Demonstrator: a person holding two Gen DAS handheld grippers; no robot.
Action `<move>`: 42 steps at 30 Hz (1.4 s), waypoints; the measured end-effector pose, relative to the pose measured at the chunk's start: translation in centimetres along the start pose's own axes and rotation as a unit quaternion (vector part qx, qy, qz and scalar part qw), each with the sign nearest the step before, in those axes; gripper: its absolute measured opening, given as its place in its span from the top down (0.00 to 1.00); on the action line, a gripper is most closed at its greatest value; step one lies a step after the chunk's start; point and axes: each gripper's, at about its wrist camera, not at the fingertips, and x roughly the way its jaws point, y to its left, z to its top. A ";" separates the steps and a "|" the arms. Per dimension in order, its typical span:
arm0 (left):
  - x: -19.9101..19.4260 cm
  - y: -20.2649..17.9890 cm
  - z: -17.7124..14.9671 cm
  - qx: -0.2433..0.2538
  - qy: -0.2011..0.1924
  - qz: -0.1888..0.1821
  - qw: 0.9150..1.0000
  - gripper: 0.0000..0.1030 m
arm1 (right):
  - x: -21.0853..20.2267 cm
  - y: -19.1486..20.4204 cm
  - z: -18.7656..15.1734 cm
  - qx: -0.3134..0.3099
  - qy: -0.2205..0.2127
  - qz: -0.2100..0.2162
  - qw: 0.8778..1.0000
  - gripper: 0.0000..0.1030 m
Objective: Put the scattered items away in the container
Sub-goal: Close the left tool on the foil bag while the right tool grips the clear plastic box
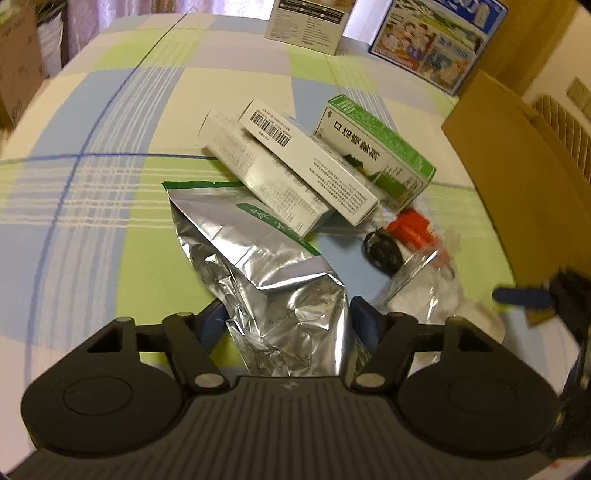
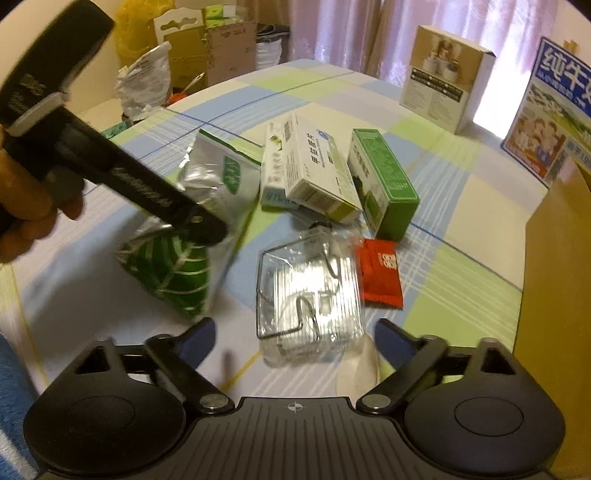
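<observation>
Silver foil pouch (image 1: 258, 258) with green print, crumpled, lying between the blue finger pads of the left gripper (image 1: 288, 325); pads close against its sides, though true clamping cannot be told. Seen from the right wrist, same pouch (image 2: 207, 206) under the left tool's black body, tilted on the cloth. Right gripper (image 2: 295, 339) spread wide and holding nothing, hovering just above a clear plastic packet (image 2: 310, 295) of wire hooks.

Counted beyond the pouch: three cartons in a leaning heap, namely two white medicine boxes (image 1: 306, 162) (image 1: 258, 173) stacked crosswise, the lower one resting on the pouch's far end, and one green-and-white box (image 1: 376, 151) just beside them. One red sachet (image 2: 380, 273) touching the hook packet's edge. One small black object (image 1: 382, 251) near the sachet, kind unclear.

Brown cardboard box (image 1: 517, 173) standing at the right edge, near the heap.

All on a checked cloth (image 1: 110, 147) of green, blue and cream. At the far side, one white product box (image 2: 443, 77) and one blue milk carton (image 2: 550, 107); pink curtains (image 2: 351, 29) and piled cardboard behind.
</observation>
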 end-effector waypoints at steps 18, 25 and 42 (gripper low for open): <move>-2.2 2.4 -2.3 0.020 0.027 0.024 0.999 0.26 | 0.9 2.3 0.2 -0.041 -0.005 -0.020 0.999 0.67; -1.7 3.1 -1.9 -0.011 0.020 0.027 0.999 0.26 | -0.1 3.5 -0.7 -0.024 -0.006 -0.018 1.000 0.73; -3.7 1.6 -5.3 0.070 0.042 0.009 0.997 0.39 | 1.2 4.8 -1.8 -0.059 -0.038 -0.043 0.997 0.53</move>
